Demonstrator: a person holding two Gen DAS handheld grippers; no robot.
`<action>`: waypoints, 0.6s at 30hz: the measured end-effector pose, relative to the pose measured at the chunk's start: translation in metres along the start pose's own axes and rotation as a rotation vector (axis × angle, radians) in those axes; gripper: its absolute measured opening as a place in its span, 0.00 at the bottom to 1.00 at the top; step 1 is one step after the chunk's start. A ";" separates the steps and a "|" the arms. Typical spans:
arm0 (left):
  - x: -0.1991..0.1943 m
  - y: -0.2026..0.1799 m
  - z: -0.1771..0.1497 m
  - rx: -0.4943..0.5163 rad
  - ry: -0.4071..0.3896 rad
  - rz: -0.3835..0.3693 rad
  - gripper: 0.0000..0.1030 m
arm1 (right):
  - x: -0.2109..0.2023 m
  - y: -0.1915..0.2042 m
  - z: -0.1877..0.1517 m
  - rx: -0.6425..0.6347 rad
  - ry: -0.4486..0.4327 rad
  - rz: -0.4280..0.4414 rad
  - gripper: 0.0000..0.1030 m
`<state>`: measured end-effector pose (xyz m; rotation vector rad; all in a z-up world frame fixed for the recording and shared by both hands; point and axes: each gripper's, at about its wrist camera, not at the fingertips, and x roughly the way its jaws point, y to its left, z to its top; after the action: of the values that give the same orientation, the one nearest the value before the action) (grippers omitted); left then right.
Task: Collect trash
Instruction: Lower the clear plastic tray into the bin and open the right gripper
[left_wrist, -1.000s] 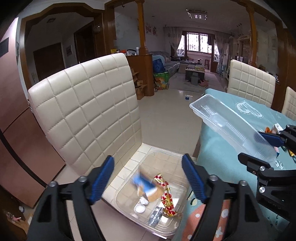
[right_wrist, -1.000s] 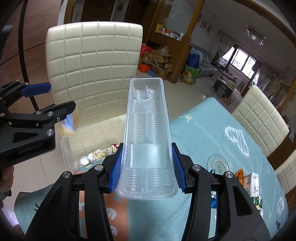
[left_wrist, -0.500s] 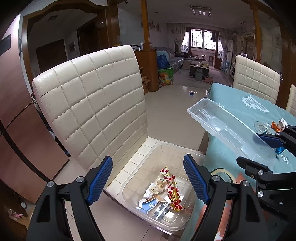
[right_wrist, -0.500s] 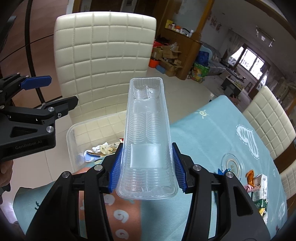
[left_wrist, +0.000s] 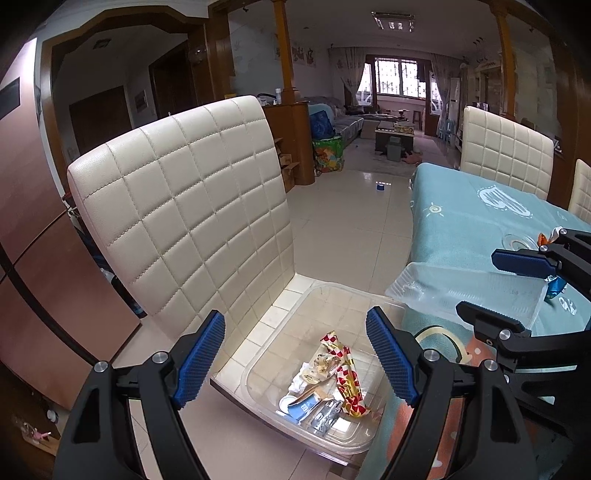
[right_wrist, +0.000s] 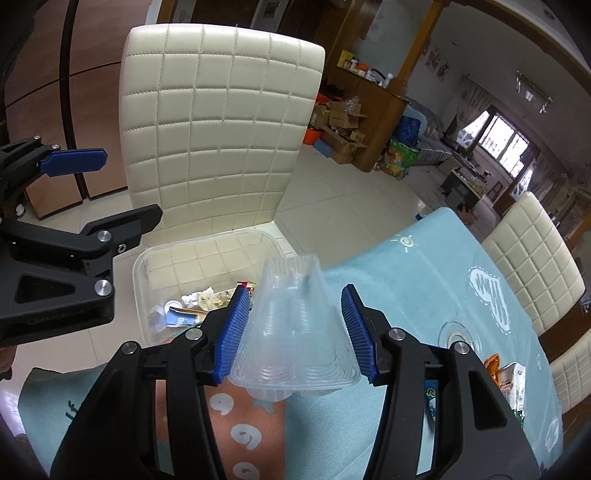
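A long clear plastic tray (right_wrist: 295, 325) lies between the fingers of my right gripper (right_wrist: 295, 295), whose jaws are opening. The tray tips forward and down, loose between the pads, its far end over the table edge toward a clear bin (right_wrist: 138, 266). The bin rests on the seat of a cream chair (left_wrist: 184, 206) and holds wrappers and scraps (left_wrist: 332, 373). My left gripper (left_wrist: 293, 319) hangs open and empty above the bin (left_wrist: 325, 286). In the left wrist view the tray (left_wrist: 461, 291) and right gripper (left_wrist: 487, 288) sit at the right.
The table with the teal cloth (right_wrist: 424, 288) carries more wrappers (right_wrist: 506, 373) and a small glass dish (right_wrist: 458, 334) at the right. More cream chairs (right_wrist: 532, 251) stand along the table's far side. Tiled floor stretches behind the chair toward boxes and a living room.
The right jaws have widened and the tray has dropped from pointing up to tilting down toward the bin. A blue scrap seen falling earlier now lies in the bin.
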<state>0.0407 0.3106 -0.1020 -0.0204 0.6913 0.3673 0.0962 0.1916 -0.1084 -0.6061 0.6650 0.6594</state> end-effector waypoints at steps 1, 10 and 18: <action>0.000 0.000 0.000 -0.002 0.001 -0.003 0.75 | 0.000 -0.002 0.000 0.010 -0.005 -0.007 0.74; -0.005 -0.007 0.002 0.011 -0.001 -0.013 0.75 | -0.011 -0.017 -0.007 0.043 -0.030 -0.055 0.78; -0.026 -0.023 0.004 0.057 -0.042 -0.009 0.75 | -0.026 -0.033 -0.024 0.096 -0.013 -0.048 0.79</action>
<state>0.0326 0.2817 -0.0849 0.0380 0.6596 0.3386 0.0954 0.1451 -0.0951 -0.5273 0.6644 0.5826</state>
